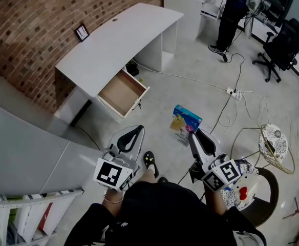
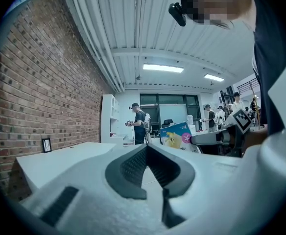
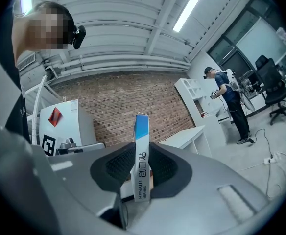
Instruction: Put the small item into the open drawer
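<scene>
One flat box [image 3: 141, 155] clamped in right gripper [image 1: 193, 136]; drawer [image 1: 120, 92] open.

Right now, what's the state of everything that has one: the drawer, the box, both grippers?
drawer: pulled open, nothing visible inside.
right gripper: shut on the flat box.
flat box: clamped between the pads, off the floor, not yet in the drawer.
left gripper: jaws together, holding nothing.
</scene>
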Demonstrator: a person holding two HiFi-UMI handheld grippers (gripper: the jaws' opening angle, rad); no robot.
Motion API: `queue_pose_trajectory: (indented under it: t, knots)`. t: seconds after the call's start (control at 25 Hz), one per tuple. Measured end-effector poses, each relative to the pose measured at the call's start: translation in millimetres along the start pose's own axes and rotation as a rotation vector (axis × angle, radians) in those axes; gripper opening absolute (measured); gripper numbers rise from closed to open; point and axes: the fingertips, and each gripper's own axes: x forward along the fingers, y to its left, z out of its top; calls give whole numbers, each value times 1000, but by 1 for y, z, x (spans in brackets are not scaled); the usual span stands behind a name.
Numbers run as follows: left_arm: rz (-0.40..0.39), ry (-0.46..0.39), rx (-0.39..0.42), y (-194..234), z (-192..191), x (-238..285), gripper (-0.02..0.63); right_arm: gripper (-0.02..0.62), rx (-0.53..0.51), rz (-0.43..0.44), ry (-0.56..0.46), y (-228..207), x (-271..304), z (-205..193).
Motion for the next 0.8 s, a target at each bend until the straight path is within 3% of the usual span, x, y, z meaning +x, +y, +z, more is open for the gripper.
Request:
queue_pose_trajectory:
  t: [0.8]
  knots:
    - [-25, -27, -11, 108, 2, 71, 0, 95, -48, -54, 20, -44, 109, 15]
